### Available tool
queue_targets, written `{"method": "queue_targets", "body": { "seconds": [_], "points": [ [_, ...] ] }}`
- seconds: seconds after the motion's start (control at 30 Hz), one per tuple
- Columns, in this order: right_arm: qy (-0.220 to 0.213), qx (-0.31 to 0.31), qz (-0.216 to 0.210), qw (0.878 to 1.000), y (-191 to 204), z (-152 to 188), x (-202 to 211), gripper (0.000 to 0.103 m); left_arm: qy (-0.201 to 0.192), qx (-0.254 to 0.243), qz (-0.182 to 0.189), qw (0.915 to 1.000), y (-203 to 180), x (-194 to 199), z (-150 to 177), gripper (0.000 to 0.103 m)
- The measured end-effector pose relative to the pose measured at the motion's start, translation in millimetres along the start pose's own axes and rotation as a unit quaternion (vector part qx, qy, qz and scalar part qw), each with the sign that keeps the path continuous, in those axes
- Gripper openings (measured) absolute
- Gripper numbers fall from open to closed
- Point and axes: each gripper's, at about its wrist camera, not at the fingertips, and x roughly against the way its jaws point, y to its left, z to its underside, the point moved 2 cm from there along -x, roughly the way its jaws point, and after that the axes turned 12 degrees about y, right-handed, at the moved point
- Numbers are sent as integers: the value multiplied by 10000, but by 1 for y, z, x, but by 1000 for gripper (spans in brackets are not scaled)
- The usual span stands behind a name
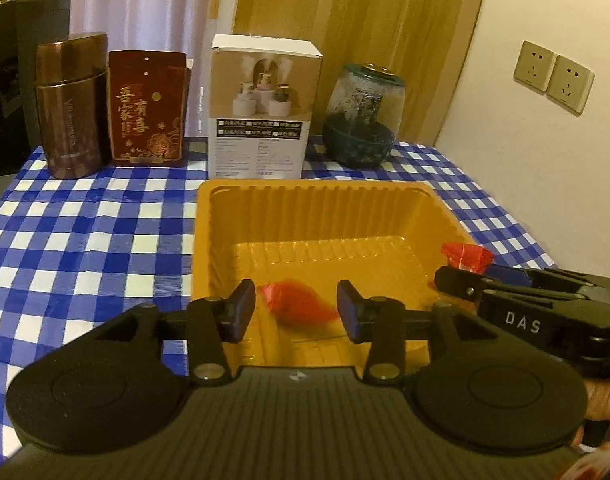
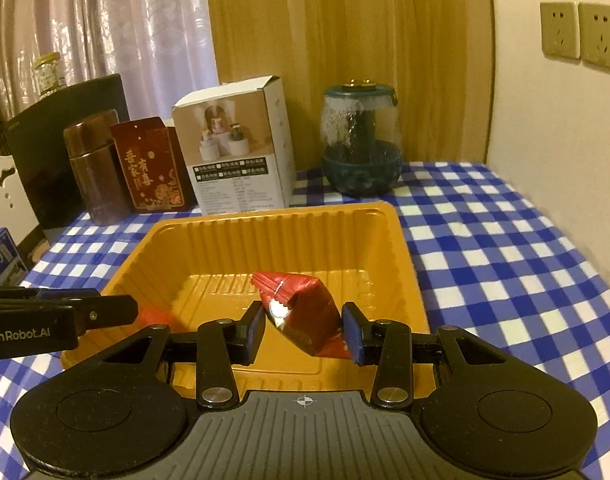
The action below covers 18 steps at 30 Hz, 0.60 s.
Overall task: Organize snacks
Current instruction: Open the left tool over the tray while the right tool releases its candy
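A yellow plastic tray [image 1: 289,200] sits on the blue checked tablecloth; it also shows in the right wrist view [image 2: 265,220]. My left gripper [image 1: 296,311] is open over the tray's near edge, and a blurred red snack packet [image 1: 301,304] lies between its fingers, apart from both pads. My right gripper [image 2: 303,330] is shut on a second red foil snack packet [image 2: 301,312], held over the tray's near right side. That packet's end [image 1: 467,256] sticks out of the right gripper [image 1: 461,276] in the left wrist view. The left gripper [image 2: 117,312] enters the right wrist view at left.
Along the back stand a brown tin [image 1: 71,108], a red gift box [image 1: 147,112], a white carton [image 1: 261,112] and a green glass jar [image 1: 363,116]. A wall with sockets [image 1: 553,76] bounds the right side. A blue box [image 2: 1,260] sits at the far left.
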Motion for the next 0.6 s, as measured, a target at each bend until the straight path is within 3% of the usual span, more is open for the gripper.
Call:
{"method": "queue_targets", "body": {
  "seconds": [0.07,0.1,0.13,0.6],
  "points": [
    [-19,3,-18,10000,0,0,0,55,-9,0,-41,10000,0,1,0,41],
    [-47,-7,-43,10000,0,1,1,66,-14,-13,-54,10000,-1,2,0,41],
    [-73,-39,-74,9999,0,0,2,69,-27,-33,-80,10000,-1,3,1,41],
    [-125,28,71,9999,0,1,6,69,-139,-175,-192,9996,-6,12,3,41]
  ]
}}
